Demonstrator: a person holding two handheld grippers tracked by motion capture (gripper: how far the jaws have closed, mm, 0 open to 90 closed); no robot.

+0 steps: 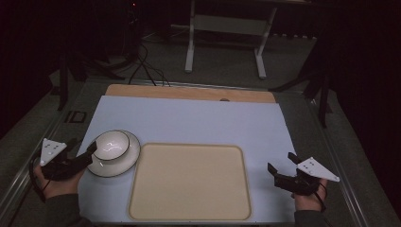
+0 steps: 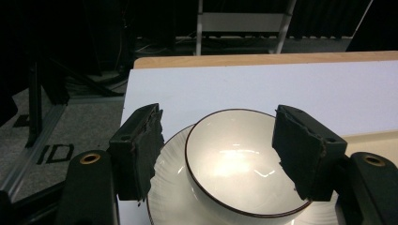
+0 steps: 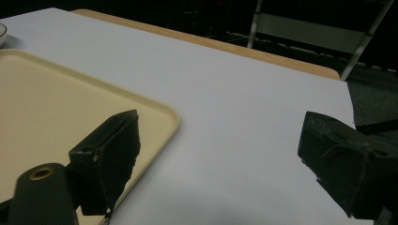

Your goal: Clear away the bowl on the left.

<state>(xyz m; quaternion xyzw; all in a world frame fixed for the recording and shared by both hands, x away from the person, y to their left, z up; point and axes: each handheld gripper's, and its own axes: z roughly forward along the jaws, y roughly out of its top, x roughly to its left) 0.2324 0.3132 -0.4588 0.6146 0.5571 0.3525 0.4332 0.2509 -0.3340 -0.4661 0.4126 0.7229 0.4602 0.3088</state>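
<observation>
White bowl (image 2: 234,164) sits between the left gripper (image 2: 218,150)'s spread jaws — seemingly untouched.

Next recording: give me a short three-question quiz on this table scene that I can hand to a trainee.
1. True or false: the bowl stands on a plate.
2. Multiple choice: where is the tray relative to the bowl in the high view? A) left of it B) right of it C) under it
3. Short answer: which claw has the bowl in front of its open jaws, and does it grip the bowl?

Key
1. True; the plate's rim shows around the bowl's base.
2. B.
3. The left claw; its jaws stand wide at either side of the bowl, and no grip shows. The right claw is open over the white table cover, beside the tray's corner.
</observation>
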